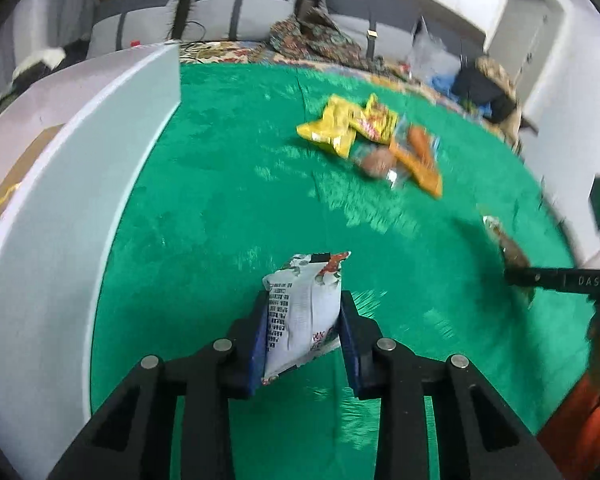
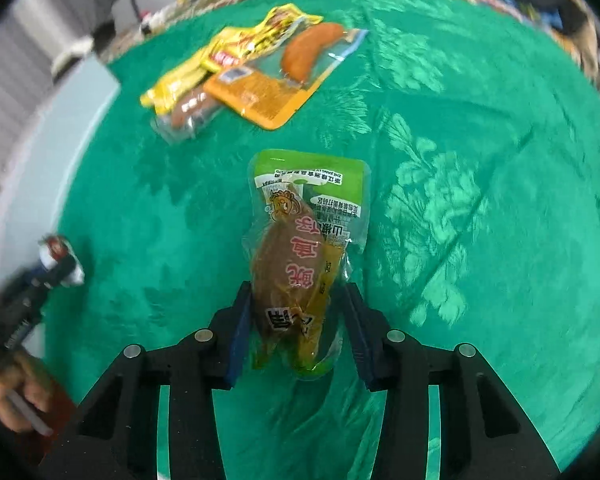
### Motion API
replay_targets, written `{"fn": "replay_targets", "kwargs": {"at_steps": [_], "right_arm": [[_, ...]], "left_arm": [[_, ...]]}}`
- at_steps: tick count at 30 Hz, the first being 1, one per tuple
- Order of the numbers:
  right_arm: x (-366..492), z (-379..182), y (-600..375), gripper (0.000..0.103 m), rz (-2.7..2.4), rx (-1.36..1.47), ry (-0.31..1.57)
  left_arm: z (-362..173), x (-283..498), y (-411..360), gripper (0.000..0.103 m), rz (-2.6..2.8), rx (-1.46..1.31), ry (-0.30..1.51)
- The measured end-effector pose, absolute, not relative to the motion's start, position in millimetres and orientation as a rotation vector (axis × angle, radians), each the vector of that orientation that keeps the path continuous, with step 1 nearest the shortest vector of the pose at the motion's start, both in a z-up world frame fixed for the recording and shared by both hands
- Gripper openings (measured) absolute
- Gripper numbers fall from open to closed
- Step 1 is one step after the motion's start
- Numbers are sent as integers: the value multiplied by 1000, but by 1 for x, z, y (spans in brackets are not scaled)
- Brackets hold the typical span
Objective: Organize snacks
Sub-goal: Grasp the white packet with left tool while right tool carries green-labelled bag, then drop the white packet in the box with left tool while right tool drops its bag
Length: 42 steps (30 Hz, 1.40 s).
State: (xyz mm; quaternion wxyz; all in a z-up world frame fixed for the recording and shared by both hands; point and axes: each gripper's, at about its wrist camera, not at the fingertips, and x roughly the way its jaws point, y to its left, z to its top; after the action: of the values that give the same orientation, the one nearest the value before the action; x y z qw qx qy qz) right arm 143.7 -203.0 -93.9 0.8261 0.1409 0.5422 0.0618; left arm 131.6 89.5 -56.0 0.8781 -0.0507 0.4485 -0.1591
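Note:
My left gripper [image 1: 304, 296] is shut on a white printed snack packet [image 1: 300, 312], holding it upright above the green cloth [image 1: 220, 208]. My right gripper [image 2: 298, 288] is shut on a green-topped clear packet with a brown snack inside [image 2: 308, 208], which points away from me over the cloth. Further back lie loose snacks: yellow packets [image 2: 236, 56], an orange packet with a sausage [image 2: 276, 92] and a clear packet with a brown sausage [image 2: 188, 110]. The same pile [image 1: 376, 140] shows in the left wrist view, as does the right gripper [image 1: 512, 276] at the right edge.
A tall white box wall [image 1: 80, 160] curves along the left of the cloth. Behind the cloth are a patterned rug, a grey sofa [image 1: 236, 8] and dark bags [image 1: 484, 88]. A hand [image 2: 8, 392] holds the left gripper [image 2: 56, 268] at the left edge.

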Motion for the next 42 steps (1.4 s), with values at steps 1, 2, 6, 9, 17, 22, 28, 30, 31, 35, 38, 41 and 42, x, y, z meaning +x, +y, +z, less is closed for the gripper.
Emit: {"fn": "replay_targets", "kwargs": {"at_steps": [1, 2, 6, 9, 17, 22, 28, 30, 31, 35, 38, 41, 42], "right_arm": [[141, -90, -209, 45, 157, 356, 1139], [139, -84, -212, 45, 175, 390, 1122], [134, -48, -197, 45, 259, 420, 1060], [136, -8, -156, 45, 373, 395, 999], [152, 71, -9, 46, 699, 329, 910], [162, 67, 100, 49, 825, 258, 933], [164, 28, 151, 68, 797, 184, 1003], [160, 23, 136, 69, 769, 163, 970], [157, 18, 120, 72, 732, 135, 939], [154, -9, 48, 73, 543, 34, 859], [151, -54, -32, 73, 305, -55, 854], [141, -86, -104, 73, 128, -86, 871], [137, -92, -128, 73, 86, -77, 874]], "left_arm": [[-50, 130, 93, 32, -335, -130, 927], [-42, 127, 97, 32, -339, -160, 916], [1, 113, 134, 32, -337, -298, 858], [34, 105, 178, 32, -299, -357, 806], [67, 98, 313, 32, 11, -314, 748], [34, 91, 369, 37, 208, -298, 798], [-9, 79, 393, 93, 332, -388, 846], [-8, 72, 389, 93, 326, -408, 820], [-5, 70, 385, 93, 322, -409, 806], [20, 76, 342, 94, 238, -374, 753], [40, 82, 287, 99, 121, -325, 717], [50, 90, 222, 102, -26, -303, 713], [47, 96, 194, 103, -98, -304, 735]]}}
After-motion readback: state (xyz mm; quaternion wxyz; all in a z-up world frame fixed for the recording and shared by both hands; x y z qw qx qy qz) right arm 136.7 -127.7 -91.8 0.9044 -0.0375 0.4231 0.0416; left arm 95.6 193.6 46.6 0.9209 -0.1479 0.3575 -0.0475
